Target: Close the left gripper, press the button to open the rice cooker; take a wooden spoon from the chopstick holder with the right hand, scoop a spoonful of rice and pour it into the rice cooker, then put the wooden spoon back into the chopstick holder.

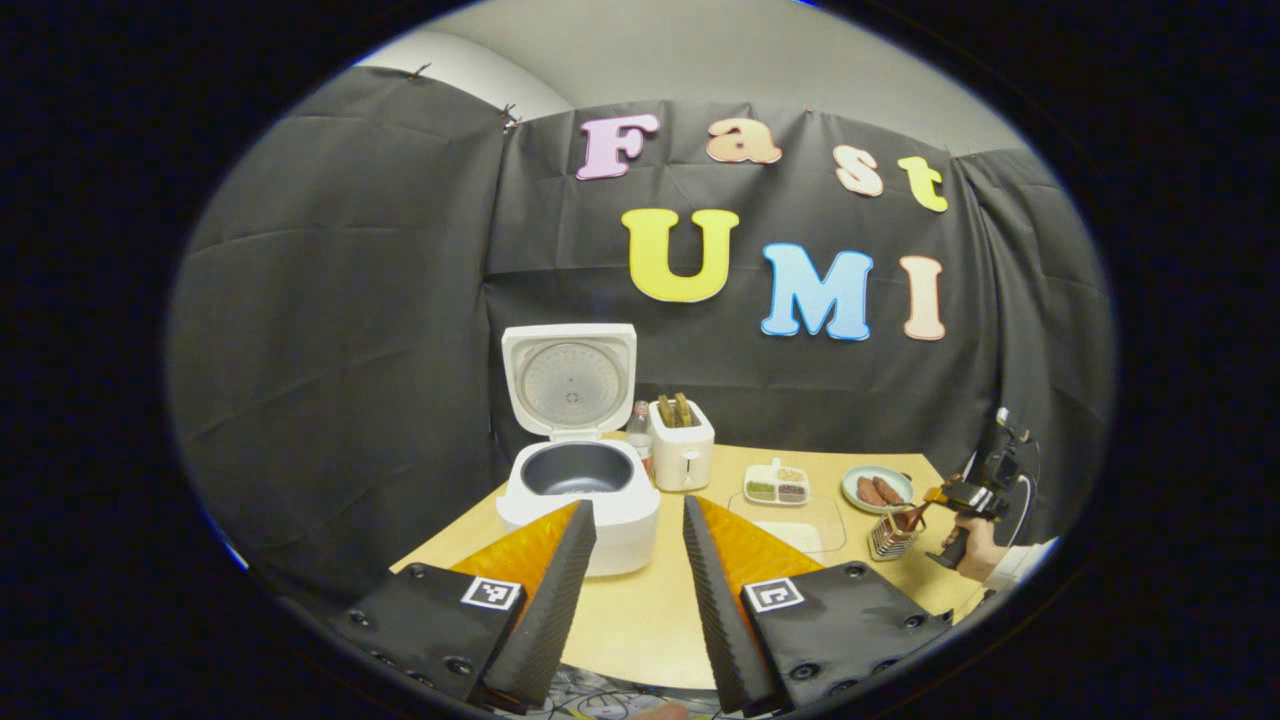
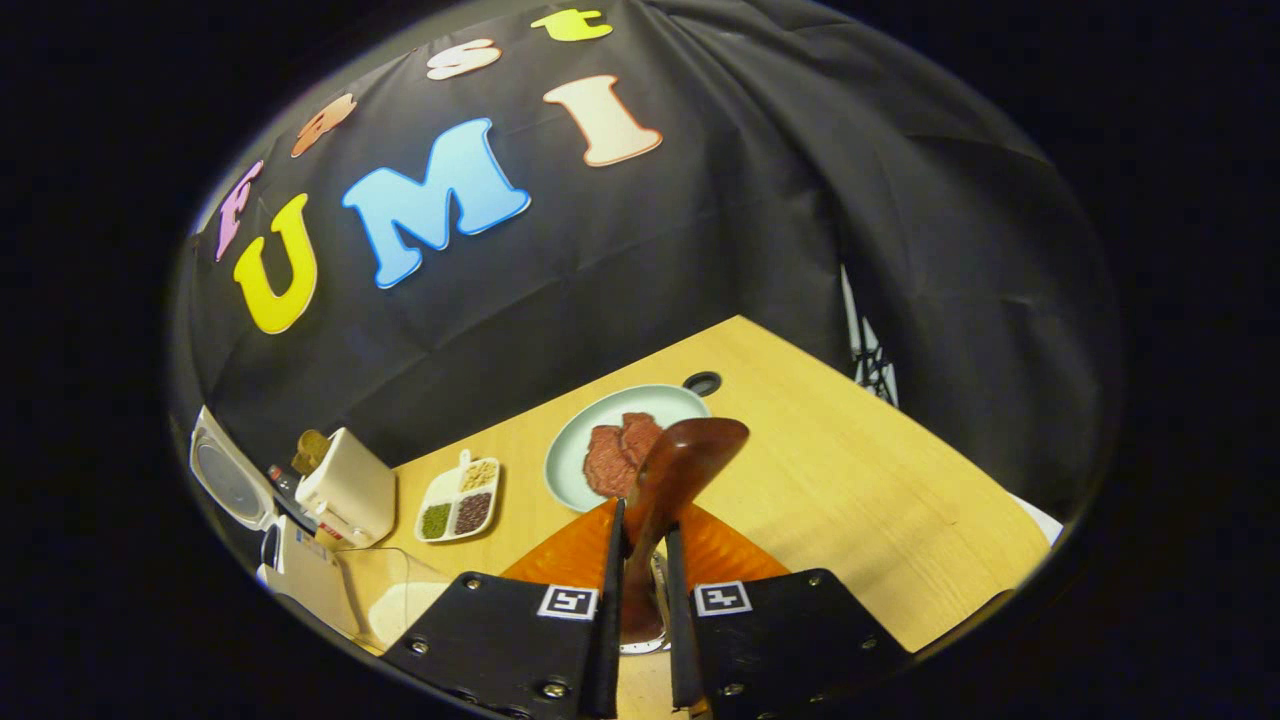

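Left gripper view: the left gripper point(image 1: 637, 560) hovers low over the near desk point(image 1: 650, 610) edge, its fingers point(image 1: 545, 600) spread wide with nothing between them.
Rice cooker: one rice cooker point(image 1: 580, 480) straight ahead, lid up, dark pot exposed; the button step looks done.
Chopstick holder: one chopstick holder point(image 1: 890, 535) stands near the desk's right side, with the right gripper point(image 1: 965, 495) just above it in a hand point(image 1: 985, 555).
Other things, counted: one toaster point(image 1: 682, 445) holding two slices, one bottle point(image 1: 640, 425) behind it, one divided dish point(image 1: 777, 485), one plate point(image 1: 878, 488), one clear container point(image 1: 790, 525).
Right gripper view: both fingers point(image 2: 612, 600) of the right gripper point(image 2: 640, 560) press on the handle of one wooden spoon point(image 2: 685, 460), bowl pointing forward over the plate point(image 2: 590, 425).
Holder here: a metal rim glints under the fingers; whether the spoon has cleared it I cannot tell.
Step in hand: drawing the spoon out, by my judgement.
Doing it well: lift straight up until the handle is free, hold the grip firm so the spoon cannot pivot, then carry it left toward the clear container point(image 2: 400, 600).
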`<state>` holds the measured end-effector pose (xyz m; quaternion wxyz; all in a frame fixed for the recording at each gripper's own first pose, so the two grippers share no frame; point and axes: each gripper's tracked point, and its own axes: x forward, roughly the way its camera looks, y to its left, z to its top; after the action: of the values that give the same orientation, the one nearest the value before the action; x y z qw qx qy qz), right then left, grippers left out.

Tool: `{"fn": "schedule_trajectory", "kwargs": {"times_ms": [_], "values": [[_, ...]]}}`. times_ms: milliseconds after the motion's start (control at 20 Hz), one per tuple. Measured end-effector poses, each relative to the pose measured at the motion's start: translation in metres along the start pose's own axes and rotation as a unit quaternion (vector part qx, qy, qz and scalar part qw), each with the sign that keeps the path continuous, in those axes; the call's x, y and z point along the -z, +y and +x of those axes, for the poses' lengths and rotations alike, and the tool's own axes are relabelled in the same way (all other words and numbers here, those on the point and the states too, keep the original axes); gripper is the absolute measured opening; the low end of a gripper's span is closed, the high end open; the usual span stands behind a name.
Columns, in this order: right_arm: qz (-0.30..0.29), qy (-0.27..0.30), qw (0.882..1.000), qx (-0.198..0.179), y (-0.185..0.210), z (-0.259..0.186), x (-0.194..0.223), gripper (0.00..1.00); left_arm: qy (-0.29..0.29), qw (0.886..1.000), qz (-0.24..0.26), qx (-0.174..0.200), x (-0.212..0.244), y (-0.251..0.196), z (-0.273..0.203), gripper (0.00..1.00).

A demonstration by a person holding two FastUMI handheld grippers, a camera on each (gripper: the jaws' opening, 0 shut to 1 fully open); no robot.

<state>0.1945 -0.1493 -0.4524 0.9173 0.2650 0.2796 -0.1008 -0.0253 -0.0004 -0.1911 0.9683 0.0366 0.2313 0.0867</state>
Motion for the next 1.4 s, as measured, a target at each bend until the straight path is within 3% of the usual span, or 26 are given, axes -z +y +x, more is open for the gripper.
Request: {"fn": "schedule_trajectory", "kwargs": {"times_ms": [50, 100, 200, 250, 650, 700, 750, 1200, 1400], "values": [[-0.006, 0.001, 1.000, -0.001, 0.001, -0.002, -0.001, 0.12, 0.003, 1.000, 0.001, 0.001, 0.002, 0.001, 0.000, 0.67], [-0.005, 0.003, 1.000, -0.008, 0.004, -0.006, 0.001, 0.12, 0.005, 1.000, 0.000, 0.001, 0.004, 0.001, -0.001, 0.61], [-0.014, -0.004, 1.000, -0.015, 0.007, -0.022, -0.001, 0.12, 0.003, 1.000, -0.003, 0.001, -0.001, 0.003, 0.000, 0.67], [-0.015, -0.007, 1.000, -0.020, 0.008, -0.030, -0.004, 0.12, 0.002, 1.000, -0.005, 0.004, -0.003, 0.002, 0.000, 0.61], [-0.020, -0.032, 0.998, -0.052, 0.029, -0.090, -0.035, 0.12, -0.018, 0.999, -0.019, 0.034, -0.012, -0.010, 0.002, 0.61], [-0.024, -0.034, 0.998, -0.056, 0.034, -0.096, -0.039, 0.12, -0.024, 0.999, -0.015, 0.038, -0.017, -0.010, 0.000, 0.72], [-0.027, -0.035, 0.997, -0.062, 0.040, -0.104, -0.044, 0.12, -0.031, 0.999, -0.011, 0.041, -0.020, -0.009, -0.001, 0.61], [-0.069, -0.054, 0.989, -0.121, 0.146, -0.190, -0.051, 0.12, -0.086, 0.992, -0.045, 0.082, -0.048, 0.011, -0.020, 0.68], [-0.104, -0.050, 0.983, -0.144, 0.207, -0.197, -0.030, 0.12, -0.097, 0.990, -0.057, 0.082, -0.053, 0.045, -0.023, 0.76]]}}
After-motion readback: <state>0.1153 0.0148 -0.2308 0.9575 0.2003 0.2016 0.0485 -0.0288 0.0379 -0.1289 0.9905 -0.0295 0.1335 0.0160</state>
